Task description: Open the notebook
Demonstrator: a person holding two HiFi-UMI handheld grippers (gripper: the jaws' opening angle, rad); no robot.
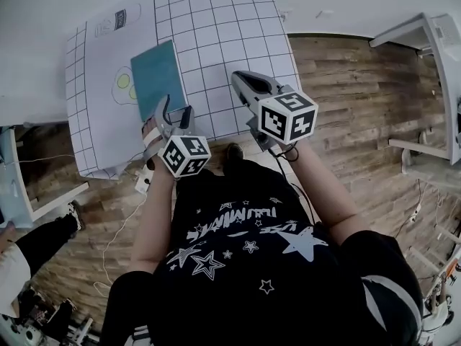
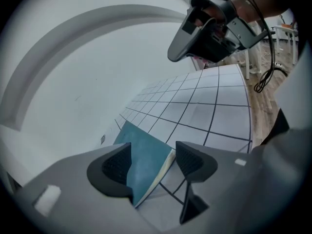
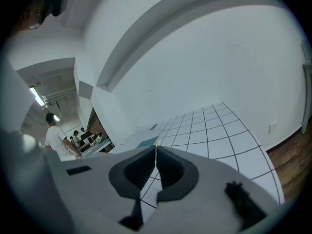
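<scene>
A closed teal notebook (image 1: 157, 71) lies flat on the white gridded mat (image 1: 238, 34) on the table. My left gripper (image 1: 177, 110) hovers at the notebook's near edge, jaws open. In the left gripper view the notebook's (image 2: 146, 155) near corner, with its pale page edges, shows in the gap of the left gripper (image 2: 153, 152); the pads do not press on it. My right gripper (image 1: 239, 78) hangs over the mat to the right of the notebook, jaws shut and empty. The right gripper view shows the right gripper (image 3: 156, 162) closed, with the notebook (image 3: 146, 143) far off to the left.
A white sheet with drawings (image 1: 108, 56) lies under and left of the notebook. White furniture (image 1: 432, 63) stands at the right on the wood floor. A person's leg (image 1: 43, 240) is at the lower left. People (image 3: 58, 140) stand in a far room.
</scene>
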